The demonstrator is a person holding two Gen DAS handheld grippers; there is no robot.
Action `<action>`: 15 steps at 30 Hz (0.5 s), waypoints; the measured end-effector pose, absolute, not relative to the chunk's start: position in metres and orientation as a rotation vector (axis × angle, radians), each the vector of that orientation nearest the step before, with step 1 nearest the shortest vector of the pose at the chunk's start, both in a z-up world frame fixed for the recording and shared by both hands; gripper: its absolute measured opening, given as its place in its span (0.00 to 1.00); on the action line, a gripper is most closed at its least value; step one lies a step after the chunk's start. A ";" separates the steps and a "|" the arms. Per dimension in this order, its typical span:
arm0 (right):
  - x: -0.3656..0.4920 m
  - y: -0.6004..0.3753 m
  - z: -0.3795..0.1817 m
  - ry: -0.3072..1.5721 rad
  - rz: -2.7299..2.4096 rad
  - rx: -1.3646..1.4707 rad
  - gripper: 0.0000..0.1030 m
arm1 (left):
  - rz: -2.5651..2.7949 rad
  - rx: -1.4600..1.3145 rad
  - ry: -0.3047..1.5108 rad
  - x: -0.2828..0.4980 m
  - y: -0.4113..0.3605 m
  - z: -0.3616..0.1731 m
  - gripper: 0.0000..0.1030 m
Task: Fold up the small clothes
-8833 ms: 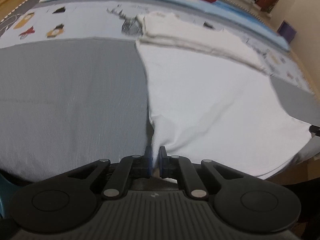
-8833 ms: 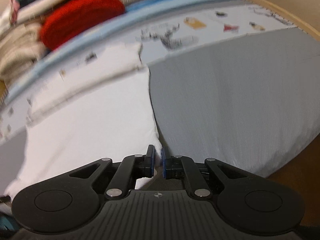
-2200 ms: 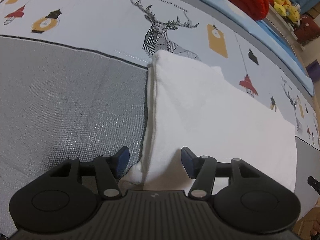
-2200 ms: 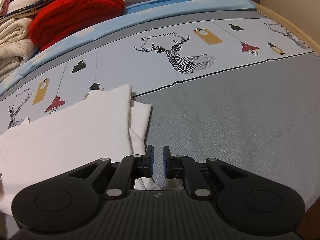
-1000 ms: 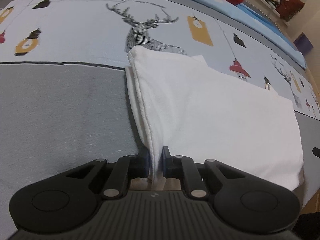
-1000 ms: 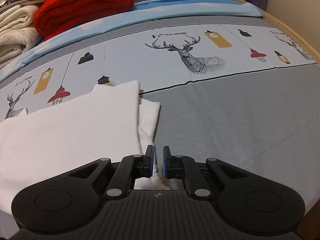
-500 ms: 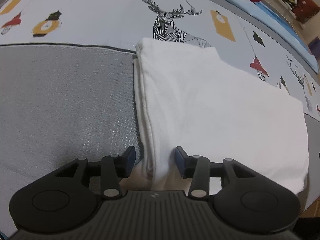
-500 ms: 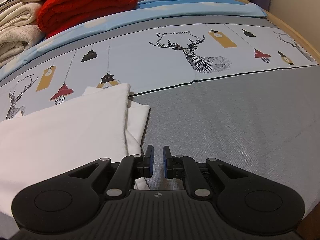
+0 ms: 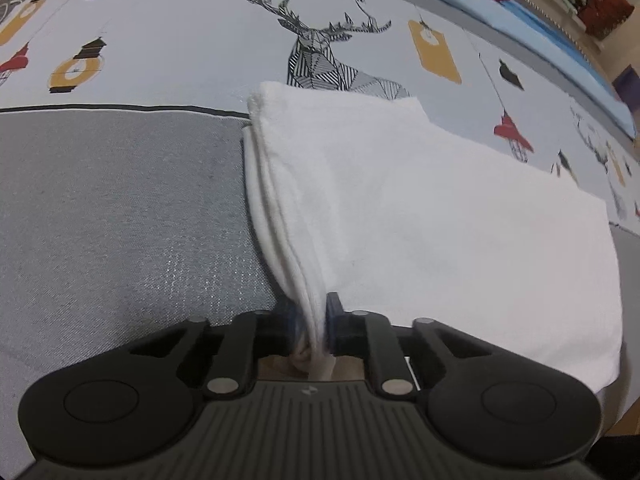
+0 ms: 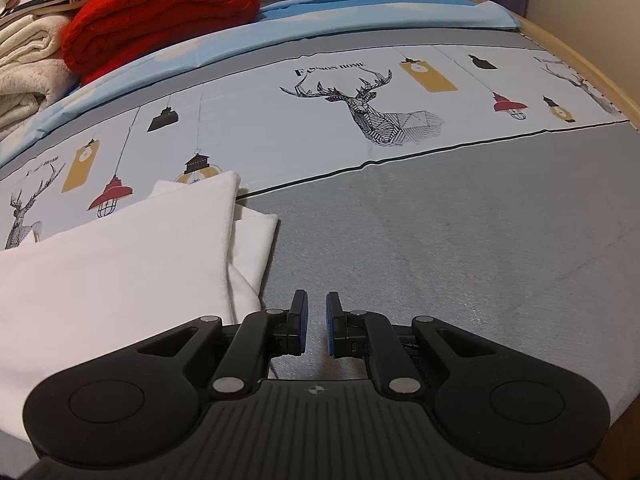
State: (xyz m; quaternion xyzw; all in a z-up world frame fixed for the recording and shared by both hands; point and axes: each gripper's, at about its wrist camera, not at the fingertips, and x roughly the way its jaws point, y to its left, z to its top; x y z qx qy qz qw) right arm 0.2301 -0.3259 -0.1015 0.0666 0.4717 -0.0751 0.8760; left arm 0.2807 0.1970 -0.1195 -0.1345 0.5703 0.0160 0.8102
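Bedspread (image 9: 120, 208): grey band under both grippers, deer-and-lantern print band ahead of them; it serves as the folding surface.

Red blanket (image 10: 160, 12) and cream towels (image 10: 24, 76) sit far ahead-left of the right gripper, well apart from the work.

White garment (image 9: 420, 208): folded into a layered rectangle, lying ahead and to the right of the left gripper, straddling the print/grey border. Stacked edges run straight back into the pads.

Left gripper (image 9: 310, 320): clamped on the near corner of those layers, probably to carry that end over for another fold.

Right gripper (image 10: 313, 322): jaws narrow with a small gap, holding nothing, over grey cloth just right of the garment's corner; likely placed to take it.
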 end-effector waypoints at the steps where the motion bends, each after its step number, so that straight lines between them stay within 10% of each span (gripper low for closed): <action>1: 0.231 -0.324 -0.101 0.984 -0.153 0.139 0.09 | 0.031 -0.292 1.213 0.279 0.199 -0.118 0.13; 15: 0.237 -0.286 -0.097 0.972 -0.061 0.123 0.09 | 0.169 -0.053 1.189 0.256 0.209 -0.082 0.12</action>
